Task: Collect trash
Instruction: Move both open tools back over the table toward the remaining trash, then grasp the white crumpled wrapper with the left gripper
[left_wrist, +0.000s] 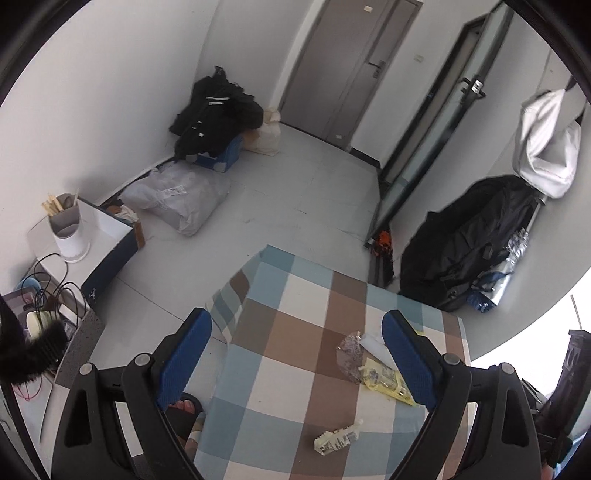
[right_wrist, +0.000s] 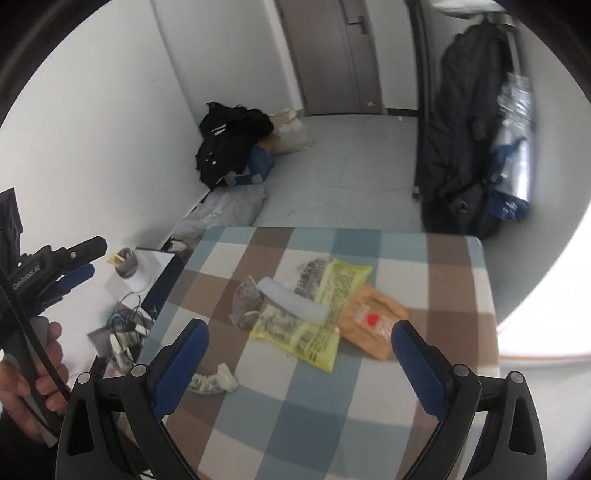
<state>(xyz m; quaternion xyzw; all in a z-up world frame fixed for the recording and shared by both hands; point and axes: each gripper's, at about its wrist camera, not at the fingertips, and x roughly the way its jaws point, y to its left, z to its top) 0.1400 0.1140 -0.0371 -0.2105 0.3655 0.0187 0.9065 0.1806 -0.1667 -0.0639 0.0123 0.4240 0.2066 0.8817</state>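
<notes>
Both jaws of the right hand-held gripper (right_wrist: 301, 363) stand wide and empty above the checked surface (right_wrist: 443, 295). Just ahead lies the yellow wrapper (right_wrist: 314, 332), long axis running away; the left hand-held gripper (left_wrist: 297, 358), also wide and empty, hangs farther left.

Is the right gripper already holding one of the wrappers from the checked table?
No: the right gripper stands open above the checked table, with nothing between its blue fingers; the yellow wrapper lies loose.

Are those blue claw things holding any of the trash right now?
No. Both the left gripper and right gripper have open jaws above the checked table; the yellow wrapper lies untouched.
</notes>
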